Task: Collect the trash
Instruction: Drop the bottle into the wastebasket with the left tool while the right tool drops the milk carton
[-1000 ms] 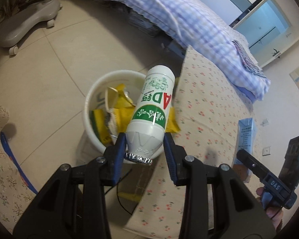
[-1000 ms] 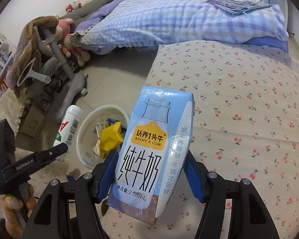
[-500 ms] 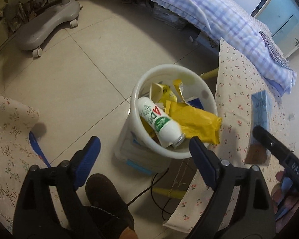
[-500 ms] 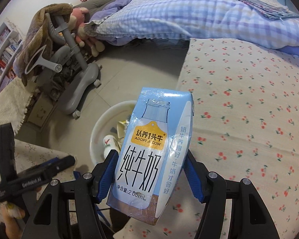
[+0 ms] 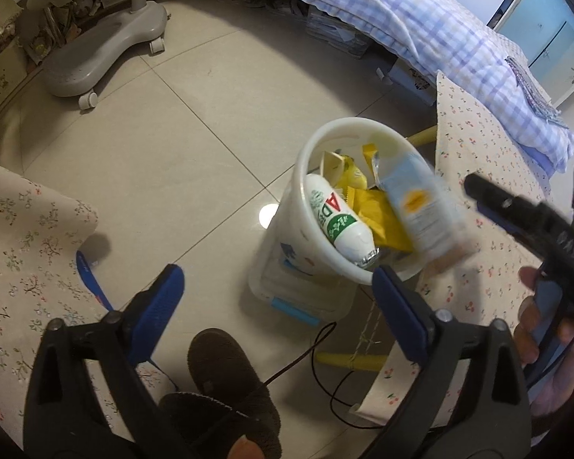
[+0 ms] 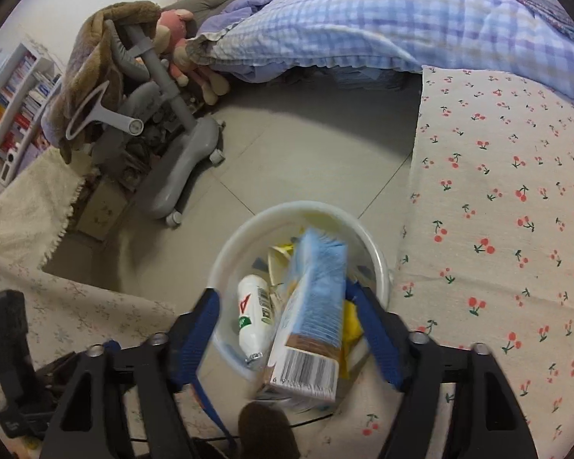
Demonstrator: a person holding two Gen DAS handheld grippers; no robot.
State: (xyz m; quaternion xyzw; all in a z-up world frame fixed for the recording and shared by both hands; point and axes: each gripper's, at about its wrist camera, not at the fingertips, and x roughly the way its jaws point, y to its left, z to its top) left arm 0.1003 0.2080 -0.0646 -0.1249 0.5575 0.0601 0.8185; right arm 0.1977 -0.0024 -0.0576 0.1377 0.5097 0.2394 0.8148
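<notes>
Beige floor tiles fill the left wrist view, where a round white plastic trash bin (image 5: 327, 267) stands beside the hanging edge of a cherry-print cloth (image 5: 474, 122). Inside the bin lie a white plastic bottle with green label (image 5: 338, 223) and yellow wrappers (image 5: 379, 214). The left gripper (image 5: 275, 298) gapes wide, holding nothing. A blurred pale-blue milk carton (image 5: 421, 206) sits over the bin's rim, apart from the right gripper (image 5: 516, 214).

From the right wrist view, the carton (image 6: 310, 321) tilts loose between that gripper's (image 6: 291, 329) widely spread fingers, above the bin (image 6: 248, 237) and bottle (image 6: 252, 313).
</notes>
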